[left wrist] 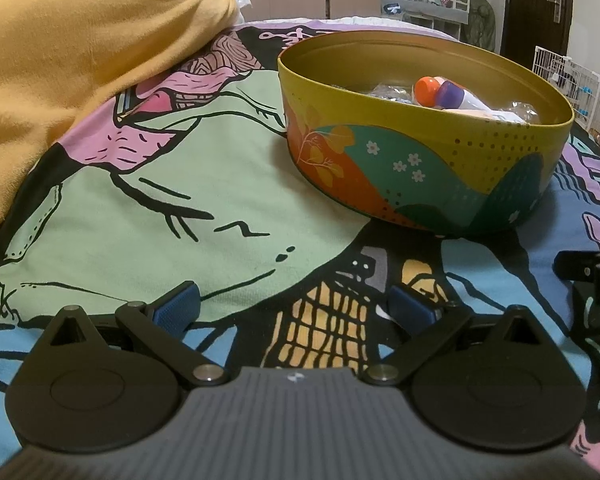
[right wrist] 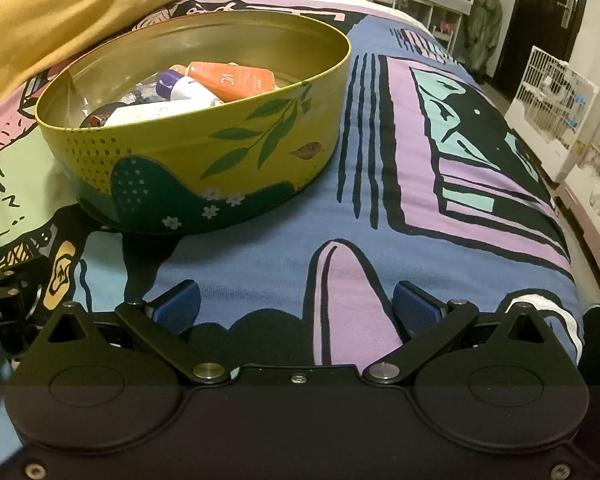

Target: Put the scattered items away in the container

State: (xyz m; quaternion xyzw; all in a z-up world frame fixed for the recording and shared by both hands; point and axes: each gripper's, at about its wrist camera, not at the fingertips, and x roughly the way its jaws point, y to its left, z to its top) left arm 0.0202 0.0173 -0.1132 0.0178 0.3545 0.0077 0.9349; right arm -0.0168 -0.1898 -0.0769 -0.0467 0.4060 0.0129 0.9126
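In the left wrist view, the left gripper (left wrist: pixel 294 308) sits low over the printed bed cover (left wrist: pixel 148 200), its two blue fingers spread wide apart with nothing between them. The round tin (left wrist: pixel 424 172), mustard yellow with orange leaves, green hills and small white flowers painted on its wall, stands on the cover ahead and a little to the right. Inside it I see a tube with an orange cap (left wrist: pixel 428 90) lying against a purple-capped bottle (left wrist: pixel 454 96), with some crinkled clear plastic around them; no writing on them can be read from this side. A yellow blanket (left wrist: pixel 80 60) is heaped on the left, and a black part of the other gripper comes in at the right edge. In the right wrist view, the right gripper (right wrist: pixel 296 308) is also spread open and holds nothing, above a purple shape in the print. The tin (right wrist: pixel 204 172) stands ahead to the left, and here its wall shows green leaf sprigs. This view looks deeper inside: an orange tube (right wrist: pixel 236 80) carries the letters "VC", next to the purple-capped bottle (right wrist: pixel 186 88) and a white container (right wrist: pixel 140 114). At the left edge, the other gripper's black body shows the partly cut letters "oot.AI". White wire cages (right wrist: pixel 556 100) stand on the floor to the right.
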